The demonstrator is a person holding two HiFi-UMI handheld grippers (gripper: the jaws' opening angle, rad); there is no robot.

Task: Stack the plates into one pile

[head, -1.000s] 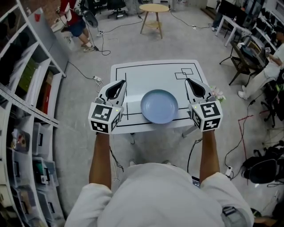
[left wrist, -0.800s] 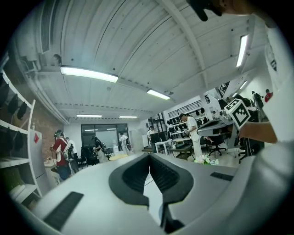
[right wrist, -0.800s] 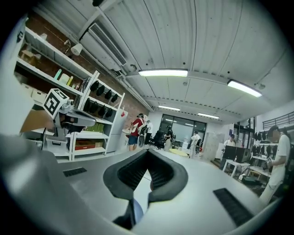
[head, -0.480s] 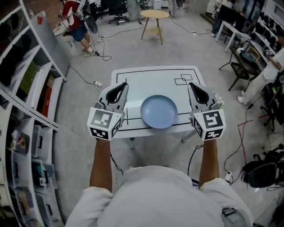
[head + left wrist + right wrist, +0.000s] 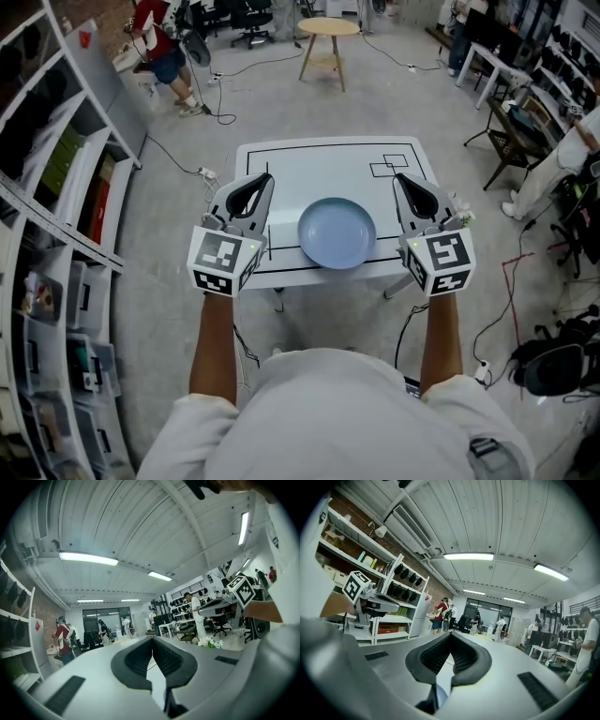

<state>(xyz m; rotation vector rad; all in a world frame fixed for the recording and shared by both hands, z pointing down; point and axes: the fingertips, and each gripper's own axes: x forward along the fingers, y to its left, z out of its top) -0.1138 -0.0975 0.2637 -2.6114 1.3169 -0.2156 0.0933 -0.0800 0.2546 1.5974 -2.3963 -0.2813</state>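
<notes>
One blue plate is all you can see on the white table. It sits close to the near edge, midway between your two hands. From this steep angle it reads as a single round disc. Whether it is one plate or several already nested together, the pictures do not show.

No other plate lies loose anywhere on the tabletop, so the stacking looks finished, or close to it. If more plates belong in the pile, they are outside what the cameras catch, and you would have to bring them in.

Your left gripper is clenched with its ribbed pads pressed together and nothing between them. Your right gripper is the same, closed tight on air. Both point roughly level and flank the plate, one on each side, and neither touches it.

Counting what shows: one plate or pile, one table with black lines drawn on it, and two grippers. One round wooden stool stands well beyond the table, and a small bunch of flowers sits at the table's right edge.
</notes>
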